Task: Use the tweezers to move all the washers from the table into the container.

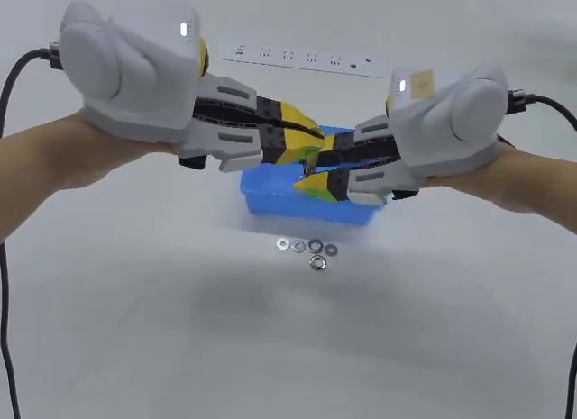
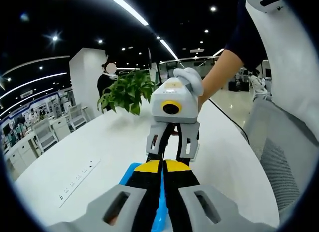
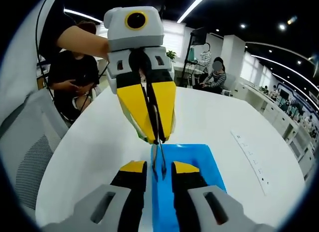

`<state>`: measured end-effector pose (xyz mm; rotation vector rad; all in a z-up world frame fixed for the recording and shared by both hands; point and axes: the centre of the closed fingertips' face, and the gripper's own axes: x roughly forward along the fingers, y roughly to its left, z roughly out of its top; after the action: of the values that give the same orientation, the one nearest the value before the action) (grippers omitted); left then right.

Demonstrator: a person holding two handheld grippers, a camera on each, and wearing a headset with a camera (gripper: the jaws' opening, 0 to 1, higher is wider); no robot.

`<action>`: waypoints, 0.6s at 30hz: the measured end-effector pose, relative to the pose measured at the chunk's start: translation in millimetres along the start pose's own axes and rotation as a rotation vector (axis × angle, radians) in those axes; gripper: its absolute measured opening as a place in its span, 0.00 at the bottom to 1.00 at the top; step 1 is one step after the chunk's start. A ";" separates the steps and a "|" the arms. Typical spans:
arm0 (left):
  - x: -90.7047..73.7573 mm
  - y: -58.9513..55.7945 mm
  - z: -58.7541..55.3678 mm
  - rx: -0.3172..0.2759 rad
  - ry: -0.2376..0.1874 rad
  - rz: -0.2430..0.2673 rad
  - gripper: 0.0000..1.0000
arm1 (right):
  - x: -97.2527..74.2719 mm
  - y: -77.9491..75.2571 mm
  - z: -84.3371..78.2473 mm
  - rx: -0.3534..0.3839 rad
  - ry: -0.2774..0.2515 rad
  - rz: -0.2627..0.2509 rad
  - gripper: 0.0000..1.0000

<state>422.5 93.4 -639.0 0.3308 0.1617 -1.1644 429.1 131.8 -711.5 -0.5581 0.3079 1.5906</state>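
Several small metal washers lie in a loose cluster on the white table, just in front of the blue container. Above the container the two grippers meet tip to tip. My left gripper is shut on thin dark tweezers, whose tips point down. In the right gripper view the left gripper faces me, and the tweezers hang between the parted jaws of my right gripper, which is open. In the left gripper view my own yellow jaws are pressed together, the right gripper is opposite, and the container is below.
A white power strip lies on the table behind the container. In the gripper views, a potted plant stands at the table's far end and people sit beyond the table. Bare table lies in front of the washers.
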 end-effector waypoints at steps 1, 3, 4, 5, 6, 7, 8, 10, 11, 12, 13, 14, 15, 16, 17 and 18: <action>-0.5 -0.3 1.7 0.000 -0.003 0.001 0.05 | -2.5 1.3 0.3 0.001 0.000 -0.001 0.24; -1.6 -1.3 5.7 0.002 -0.008 0.004 0.05 | -6.7 4.2 -0.6 0.007 0.004 -0.002 0.28; -2.1 -2.1 7.4 0.003 -0.010 0.004 0.05 | -8.5 6.0 -1.0 0.008 0.005 -0.001 0.29; -2.7 -3.3 9.8 0.006 -0.013 0.003 0.05 | -11.5 8.5 -2.1 0.003 0.008 -0.005 0.30; -2.2 -5.2 12.3 0.009 -0.015 0.001 0.05 | -13.9 9.2 -3.1 -0.007 0.012 -0.013 0.31; -2.3 -7.3 14.8 0.011 -0.016 0.000 0.05 | -16.2 9.8 -3.8 -0.013 0.015 -0.022 0.32; -3.1 -8.6 15.8 0.013 -0.018 -0.002 0.05 | -20.1 10.8 -4.4 -0.009 0.013 -0.035 0.34; -4.3 -11.7 17.6 0.015 -0.020 -0.005 0.05 | -27.1 11.6 -4.1 0.009 -0.005 -0.067 0.40; -5.0 -14.2 18.2 0.015 -0.020 -0.007 0.05 | -30.1 12.4 -4.4 0.021 -0.013 -0.078 0.43; -5.6 -16.0 18.1 0.014 -0.020 -0.009 0.05 | -34.8 12.1 -4.9 0.044 -0.029 -0.105 0.47; -6.0 -18.9 17.9 0.014 -0.019 -0.010 0.05 | -37.4 13.2 -5.5 0.062 -0.038 -0.114 0.51; -6.5 -20.7 17.4 0.013 -0.019 -0.011 0.05 | -41.7 16.6 -7.2 0.101 -0.052 -0.118 0.54; -7.1 -23.2 17.2 0.009 -0.020 -0.011 0.05 | -44.2 20.5 -8.5 0.116 -0.057 -0.108 0.56; -7.5 -25.1 17.4 0.004 -0.026 -0.011 0.05 | -47.1 22.9 -10.6 0.123 -0.058 -0.108 0.56; -7.8 -27.0 17.9 -0.003 -0.032 -0.012 0.05 | -49.6 25.1 -13.2 0.126 -0.054 -0.111 0.58; -7.9 -29.9 17.7 -0.005 -0.037 -0.012 0.05 | -52.8 29.6 -17.5 0.131 -0.047 -0.111 0.60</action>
<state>391.1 83.7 -625.1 0.3040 0.1342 -1.1807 404.0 74.7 -702.5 -0.4287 0.3375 1.4626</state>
